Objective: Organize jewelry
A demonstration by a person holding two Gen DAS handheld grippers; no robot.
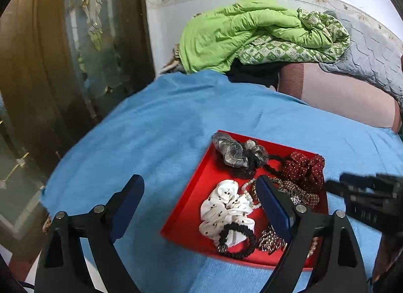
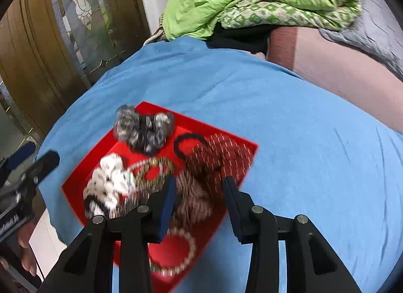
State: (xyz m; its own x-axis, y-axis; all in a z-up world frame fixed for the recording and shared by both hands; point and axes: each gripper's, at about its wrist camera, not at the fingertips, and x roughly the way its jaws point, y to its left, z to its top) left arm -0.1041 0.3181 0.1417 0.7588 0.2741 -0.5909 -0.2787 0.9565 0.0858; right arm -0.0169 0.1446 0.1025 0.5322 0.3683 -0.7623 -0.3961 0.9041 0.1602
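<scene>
A red tray [image 1: 199, 187] lies on a blue cloth [image 1: 156, 121] and holds several hair ties and bracelets: a grey scrunchie [image 1: 231, 150], a white dotted scrunchie [image 1: 224, 204], a dark red dotted scrunchie [image 1: 306, 167], a black hair tie [image 1: 238, 241] and a pearl bracelet [image 2: 186, 255]. My left gripper [image 1: 201, 189] is open over the tray's left edge, empty. My right gripper [image 2: 200, 189] is open above the tray's right part [image 2: 241, 149], empty; it appears blurred in the left wrist view [image 1: 367, 192].
A green quilt [image 1: 252, 33] is piled at the back on a pink bed [image 1: 340, 93]. A brown door with glass [image 1: 63, 53] stands to the left. The blue cloth spreads wide around the tray.
</scene>
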